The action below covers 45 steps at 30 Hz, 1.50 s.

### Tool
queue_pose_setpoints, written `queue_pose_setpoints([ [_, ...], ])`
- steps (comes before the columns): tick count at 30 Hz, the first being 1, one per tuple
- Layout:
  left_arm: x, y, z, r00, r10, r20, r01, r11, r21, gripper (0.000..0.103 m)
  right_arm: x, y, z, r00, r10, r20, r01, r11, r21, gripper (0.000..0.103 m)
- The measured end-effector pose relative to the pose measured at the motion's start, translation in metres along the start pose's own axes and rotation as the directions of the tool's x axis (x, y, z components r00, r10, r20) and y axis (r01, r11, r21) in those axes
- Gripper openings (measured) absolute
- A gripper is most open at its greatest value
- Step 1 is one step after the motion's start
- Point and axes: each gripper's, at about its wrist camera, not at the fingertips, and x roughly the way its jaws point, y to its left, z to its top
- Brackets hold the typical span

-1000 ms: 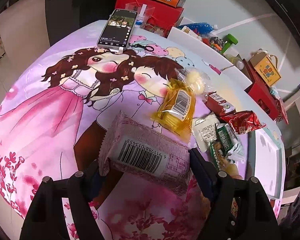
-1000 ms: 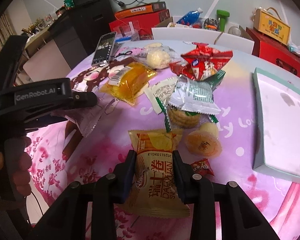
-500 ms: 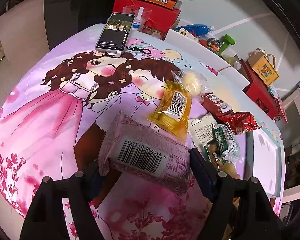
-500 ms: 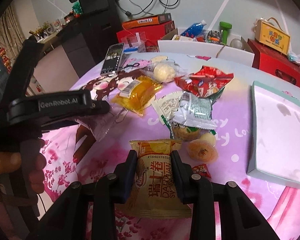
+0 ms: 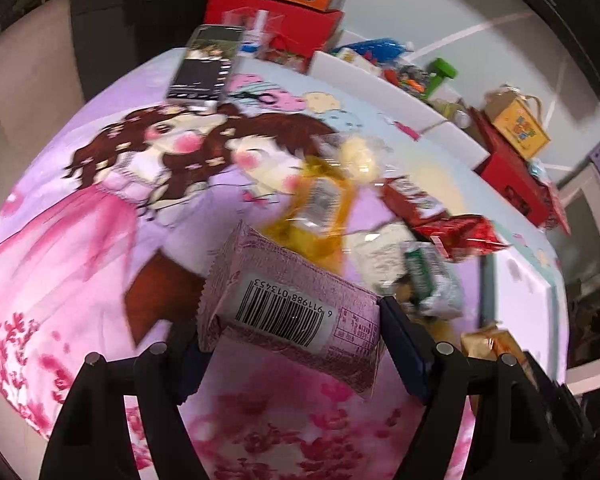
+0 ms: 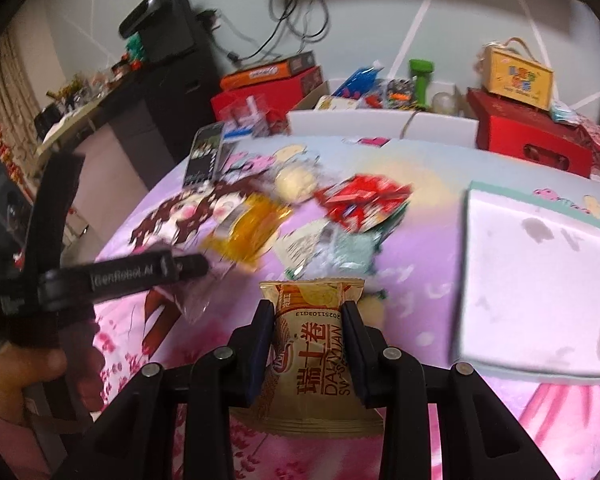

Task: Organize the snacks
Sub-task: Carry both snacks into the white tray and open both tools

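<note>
Cartoon tablecloth (image 5: 100, 216) below; left gripper (image 5: 288, 320) wide, clamping pink packet (image 5: 292, 308); right gripper (image 6: 308, 340) narrow, clamping yellow snack pack (image 6: 316, 344)

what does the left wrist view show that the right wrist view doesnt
Only the left wrist view: the barcode face of the pink packet gripped in the left tongs.

Only the right wrist view: the front of the gold packet gripped in the right tongs, the person's hand on the left tool, and the black cabinet behind the table.

Both: the phone, the yellow packet, the red packet and the white tray.
</note>
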Motion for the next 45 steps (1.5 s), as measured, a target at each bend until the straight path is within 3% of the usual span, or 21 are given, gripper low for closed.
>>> queue_pose_setpoints([
  [7, 0.001, -0.051, 0.005, 0.998, -0.059, -0.023, 0.061, 0.993, 0.099, 0.079, -0.022, -0.047, 0.027, 0.989, -0.131, 0.068, 0.124, 0.988, 0.096, 0.037],
  [12, -0.002, -0.102, 0.015, 0.992, -0.122, -0.012, 0.122, 0.974, 0.193, 0.079, -0.030, -0.096, 0.045, 0.972, -0.223, 0.077, 0.205, 0.959, 0.194, 0.037],
  [19, 0.017, -0.193, 0.020, 0.975, -0.211, -0.069, 0.222, 0.913, 0.342, 0.079, -0.020, -0.175, 0.048, 0.942, -0.333, 0.032, 0.304, 0.893, 0.331, 0.037],
  [26, 0.061, -0.266, 0.017, 0.953, -0.265, -0.150, 0.304, 0.855, 0.420, 0.079, -0.009, -0.241, 0.046, 0.914, -0.407, -0.002, 0.368, 0.824, 0.430, 0.037],
  [29, 0.086, -0.288, 0.015, 0.952, -0.247, -0.182, 0.303, 0.843, 0.444, 0.079, -0.003, -0.255, 0.040, 0.900, -0.436, -0.012, 0.398, 0.810, 0.430, 0.037],
  [34, 0.113, -0.311, 0.011, 0.946, -0.247, -0.210, 0.319, 0.826, 0.465, 0.079, 0.002, -0.281, 0.030, 0.897, -0.441, -0.027, 0.397, 0.778, 0.487, 0.037],
  [40, 0.136, -0.326, 0.012, 0.948, -0.226, -0.223, 0.308, 0.823, 0.477, 0.079, 0.003, -0.294, 0.024, 0.882, -0.470, -0.044, 0.426, 0.753, 0.502, 0.037],
  [45, 0.141, -0.329, 0.011, 0.961, -0.179, -0.212, 0.263, 0.831, 0.491, 0.080, 0.000, -0.296, 0.025, 0.878, -0.477, -0.046, 0.430, 0.743, 0.512, 0.038],
])
